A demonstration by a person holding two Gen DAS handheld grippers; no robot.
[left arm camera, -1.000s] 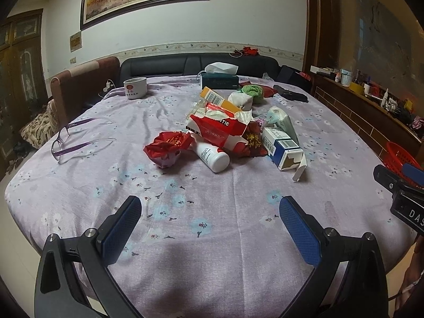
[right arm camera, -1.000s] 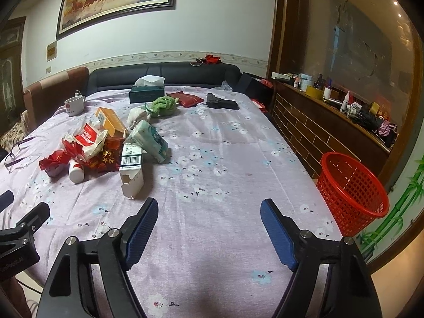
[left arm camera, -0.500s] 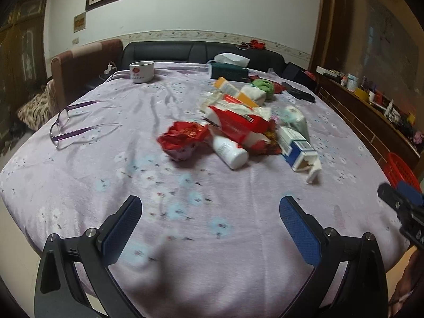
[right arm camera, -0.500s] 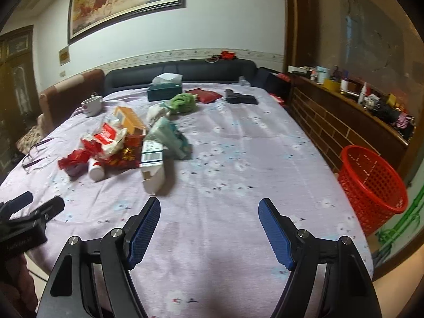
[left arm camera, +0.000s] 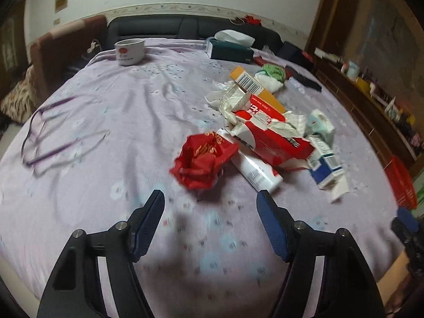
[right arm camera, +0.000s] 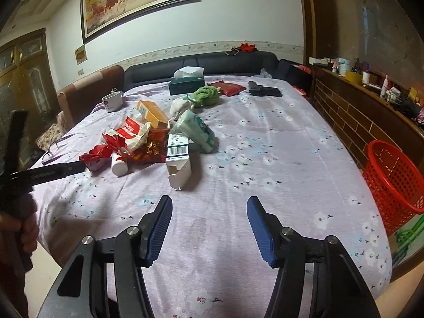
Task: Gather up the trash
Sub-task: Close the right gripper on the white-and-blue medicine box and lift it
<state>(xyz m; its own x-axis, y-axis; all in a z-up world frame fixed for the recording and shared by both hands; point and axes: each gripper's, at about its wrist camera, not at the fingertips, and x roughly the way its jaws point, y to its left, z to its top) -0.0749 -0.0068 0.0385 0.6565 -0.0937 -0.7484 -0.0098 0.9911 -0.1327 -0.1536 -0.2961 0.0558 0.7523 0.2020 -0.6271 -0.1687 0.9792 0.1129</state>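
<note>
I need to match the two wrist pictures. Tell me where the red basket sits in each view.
Left wrist: red basket at the far right edge, beyond the table's side, partly cut off.
Right wrist: red basket at the right, on the floor beside the table.
Shared landmark: white mug at the table's far left.

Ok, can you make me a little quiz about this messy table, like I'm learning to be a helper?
1. True or false: the left gripper is holding the red wrapper.
2. Which side of the table is the red basket on: A left, B right?
3. Fill in: the white bottle is lying on its ____.

Key: 1 false, open and empty. 2 B. 3 side.
</note>
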